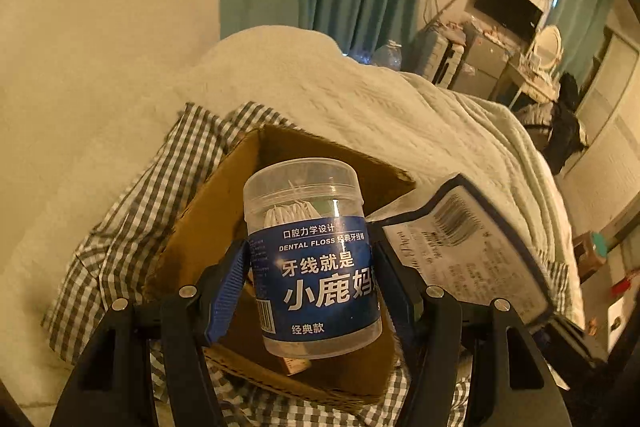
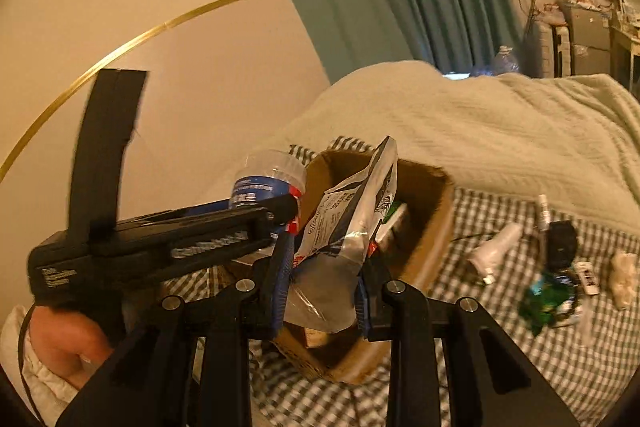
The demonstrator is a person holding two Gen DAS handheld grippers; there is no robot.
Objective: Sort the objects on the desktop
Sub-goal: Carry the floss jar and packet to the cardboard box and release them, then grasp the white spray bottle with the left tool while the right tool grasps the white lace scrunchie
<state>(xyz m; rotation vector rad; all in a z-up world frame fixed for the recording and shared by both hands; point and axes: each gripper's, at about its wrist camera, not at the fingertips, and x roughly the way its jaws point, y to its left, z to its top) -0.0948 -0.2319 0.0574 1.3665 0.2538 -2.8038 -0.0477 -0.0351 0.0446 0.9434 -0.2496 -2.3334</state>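
Mid-sort: left hand-held gripper [image 1: 312, 267] clamps clear blue-labelled dental floss jar [image 1: 314, 255], right hand-held gripper [image 2: 320, 275] clamps silver foil pouch [image 2: 340, 239], both over brown cardboard box [image 2: 432, 227]. White tube [image 2: 496, 247], green wrapper [image 2: 544, 303] left on checked bedsheet [image 2: 520, 347].

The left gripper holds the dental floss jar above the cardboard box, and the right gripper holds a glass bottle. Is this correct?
Not quite. The right gripper holds a flat silver pouch, not a glass bottle, as the right wrist view shows. The left gripper does hold the dental floss jar above the cardboard box.

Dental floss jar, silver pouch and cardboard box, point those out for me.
dental floss jar [image 1: 320, 267], left wrist view, blue label
silver pouch [image 2: 344, 239], right wrist view, crinkled middle
cardboard box [image 2: 436, 223], right wrist view, right wall
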